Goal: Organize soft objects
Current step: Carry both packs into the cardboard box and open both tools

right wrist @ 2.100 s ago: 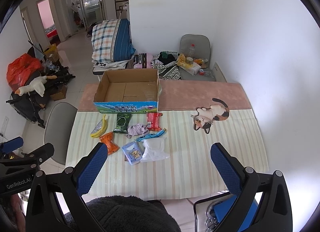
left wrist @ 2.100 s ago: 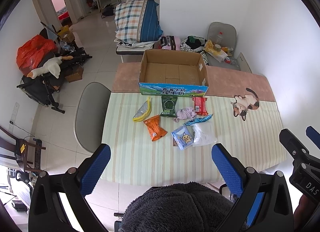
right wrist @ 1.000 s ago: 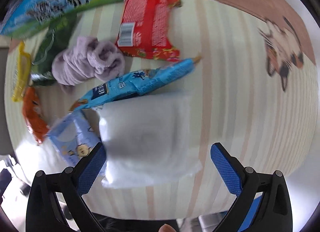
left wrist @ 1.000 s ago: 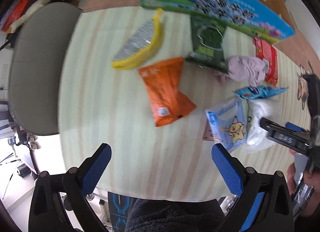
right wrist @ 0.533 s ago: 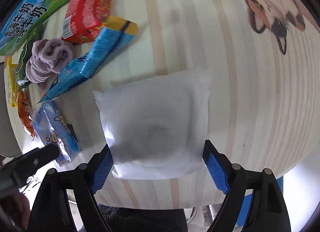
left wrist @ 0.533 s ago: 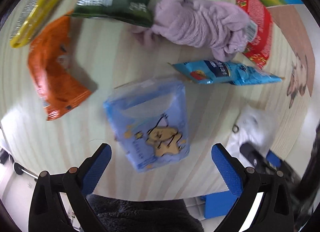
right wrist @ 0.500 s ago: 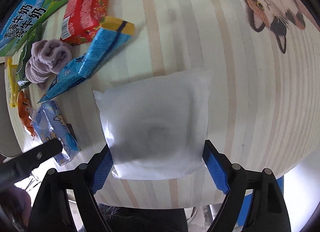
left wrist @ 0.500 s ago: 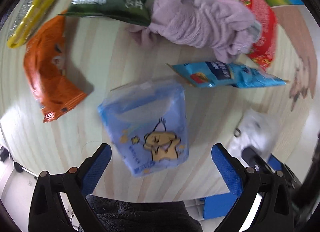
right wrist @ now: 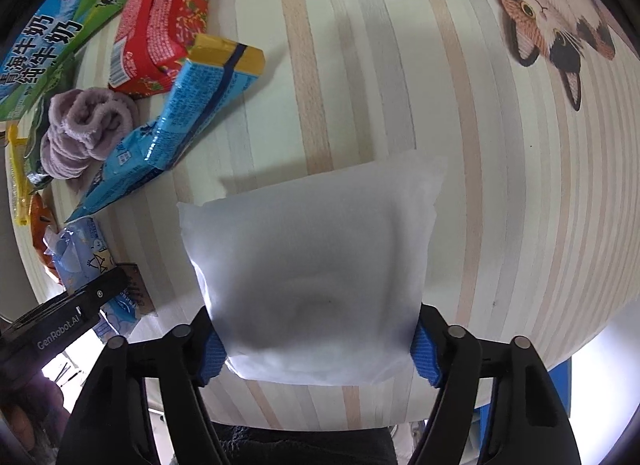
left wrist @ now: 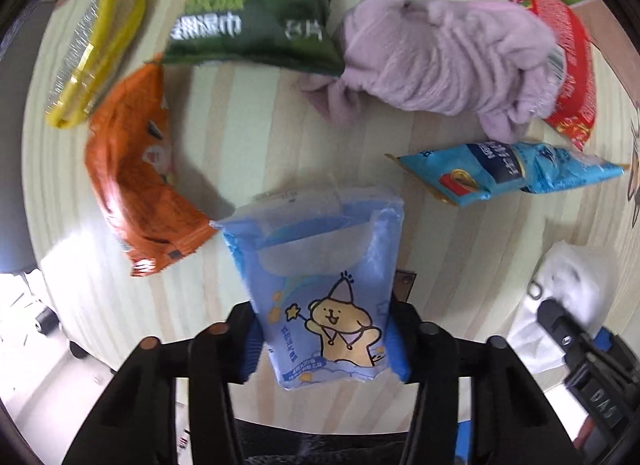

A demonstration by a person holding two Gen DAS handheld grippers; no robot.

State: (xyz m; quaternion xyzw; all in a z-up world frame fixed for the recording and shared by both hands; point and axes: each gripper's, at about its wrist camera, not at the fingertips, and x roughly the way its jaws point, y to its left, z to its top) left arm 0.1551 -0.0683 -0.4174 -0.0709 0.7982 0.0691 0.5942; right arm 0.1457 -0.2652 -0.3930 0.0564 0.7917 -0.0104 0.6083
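Left wrist view: the left gripper (left wrist: 324,339) is seen closed against both sides of the blue bear pack (left wrist: 320,277), whose near end sits between the blue pads.
Pack position: it lies on the striped table (left wrist: 248,137), just beside the orange packet (left wrist: 136,181); whether it is lifted cannot be told.
Neighbours: the purple cloth (left wrist: 436,65) and blue snack bag (left wrist: 508,171) are seen farther off.
Right wrist view: the right gripper (right wrist: 316,345) is closed on the near edge of the white soft pack (right wrist: 312,257), at the table's front edge.
Risk, left: the slick film could be squeezed out of the pads.
Risk, right: only the edge is held, so the pack may sag and slip when raised.
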